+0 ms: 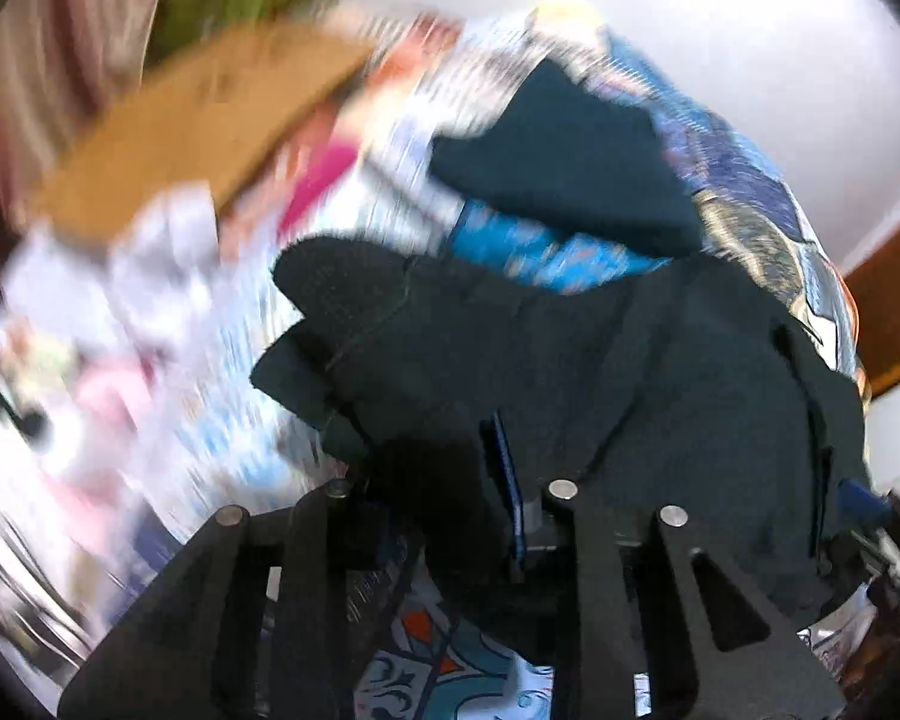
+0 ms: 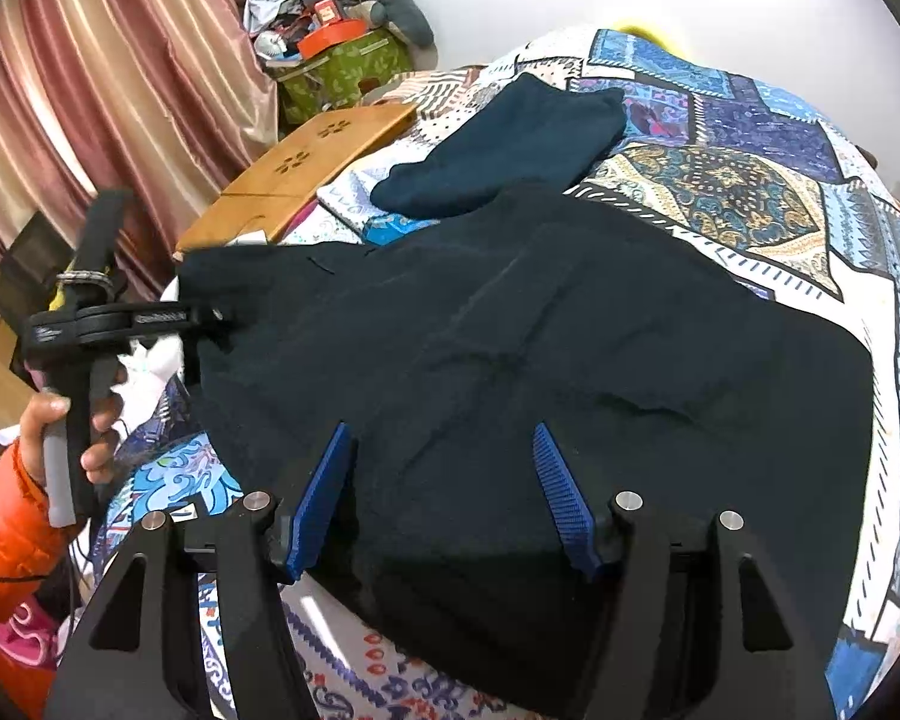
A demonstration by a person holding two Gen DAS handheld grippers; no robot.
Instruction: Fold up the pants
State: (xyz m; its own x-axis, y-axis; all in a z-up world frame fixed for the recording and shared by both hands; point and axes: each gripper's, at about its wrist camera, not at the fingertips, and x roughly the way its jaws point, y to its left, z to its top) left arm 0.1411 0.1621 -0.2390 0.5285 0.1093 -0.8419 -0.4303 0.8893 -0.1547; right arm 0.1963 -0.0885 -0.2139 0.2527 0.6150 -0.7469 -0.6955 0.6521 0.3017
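Black pants (image 2: 510,360) are pinched in the left tool (image 1: 486,480), while the right tool (image 2: 444,498) hovers half-open above them

Black pants (image 2: 510,360), teal garment (image 2: 510,138), blue patchwork bedspread (image 2: 750,138), striped maroon curtain (image 2: 108,60).

Orange puffy sleeve (image 2: 6,516), blue-padded black fingers (image 2: 561,498)

The pants (image 2: 510,360) lie on the bedspread (image 2: 750,192), a folded garment (image 2: 510,144) behind them.
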